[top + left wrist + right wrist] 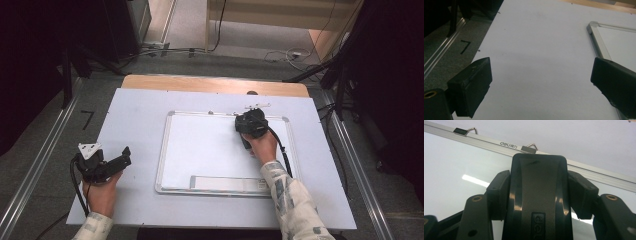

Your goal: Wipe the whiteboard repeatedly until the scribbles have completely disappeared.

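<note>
High view: your left gripper (114, 161) rests on the pale table cover (135, 120), well left of the whiteboard (200, 150), held by your left hand (102, 195). Your right gripper (251, 121) sits over the whiteboard's far right part, near its top frame, held by your right hand (262, 147). A long pale tray strip (227, 183) lies along the whiteboard's near edge.

Left gripper view: your left gripper (541, 82) has its jaws set wide apart with nothing between them, bare table cover (536, 50) below. The whiteboard's metal corner (594, 26) lies by the right jaw.

Right gripper view: your right gripper (539, 192) has its jaws clamped on a black eraser block (537, 195) marked "deli", pressed from both sides. It stands over the white surface (454, 162), its far end just short of the frame (486, 142) and a hanger clip (529, 148).
</note>
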Action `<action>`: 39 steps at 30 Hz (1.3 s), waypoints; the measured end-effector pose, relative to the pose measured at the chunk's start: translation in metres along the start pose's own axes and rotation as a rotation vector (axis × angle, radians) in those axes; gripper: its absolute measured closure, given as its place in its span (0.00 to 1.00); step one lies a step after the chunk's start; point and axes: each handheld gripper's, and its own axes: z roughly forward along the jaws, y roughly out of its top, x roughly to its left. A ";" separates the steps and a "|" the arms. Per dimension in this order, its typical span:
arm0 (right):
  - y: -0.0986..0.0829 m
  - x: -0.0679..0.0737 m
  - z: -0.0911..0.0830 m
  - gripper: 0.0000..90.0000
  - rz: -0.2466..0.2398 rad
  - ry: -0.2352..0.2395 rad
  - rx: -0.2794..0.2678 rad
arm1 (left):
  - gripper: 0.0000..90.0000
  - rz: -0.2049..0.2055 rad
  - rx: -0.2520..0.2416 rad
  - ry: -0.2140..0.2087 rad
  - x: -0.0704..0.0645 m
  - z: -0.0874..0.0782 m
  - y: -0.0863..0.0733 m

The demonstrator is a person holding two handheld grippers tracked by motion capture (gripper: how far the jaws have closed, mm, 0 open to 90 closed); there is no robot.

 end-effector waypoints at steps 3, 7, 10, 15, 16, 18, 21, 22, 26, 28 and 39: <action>-0.001 -0.002 -0.001 0.42 0.004 -0.004 0.000 | 0.05 0.000 0.000 0.002 0.000 0.000 0.000; -0.002 -0.005 -0.001 0.42 0.008 -0.005 -0.001 | 0.05 0.001 0.001 0.003 0.000 0.000 0.000; -0.002 -0.005 -0.001 0.42 0.009 -0.008 -0.002 | 0.05 -0.002 -0.002 0.002 -0.001 0.000 0.000; -0.001 -0.002 -0.001 0.42 0.010 -0.019 -0.003 | 0.05 0.002 -0.003 -0.001 -0.002 0.000 0.001; -0.001 -0.001 0.000 0.42 0.010 -0.021 -0.004 | 0.04 0.003 -0.003 0.000 -0.003 0.001 0.001; 0.000 0.000 0.000 0.42 0.010 -0.022 -0.003 | 0.04 0.007 -0.003 -0.005 -0.004 0.002 0.002; 0.001 0.002 0.001 0.42 0.009 -0.020 -0.003 | 0.05 0.008 0.000 -0.005 -0.005 0.003 0.002; 0.001 0.003 0.001 0.42 0.007 -0.019 -0.004 | 0.05 0.007 0.001 -0.006 -0.005 0.003 0.002; 0.005 0.013 0.004 0.42 -0.005 -0.009 -0.005 | 0.04 0.006 -0.002 -0.009 -0.005 0.002 0.002; 0.007 0.021 0.007 0.42 -0.017 0.000 -0.006 | 0.04 0.006 0.001 -0.006 -0.004 0.002 0.002; 0.018 0.060 0.016 0.42 -0.070 0.042 -0.011 | 0.05 -0.004 -0.007 -0.008 0.000 0.000 0.002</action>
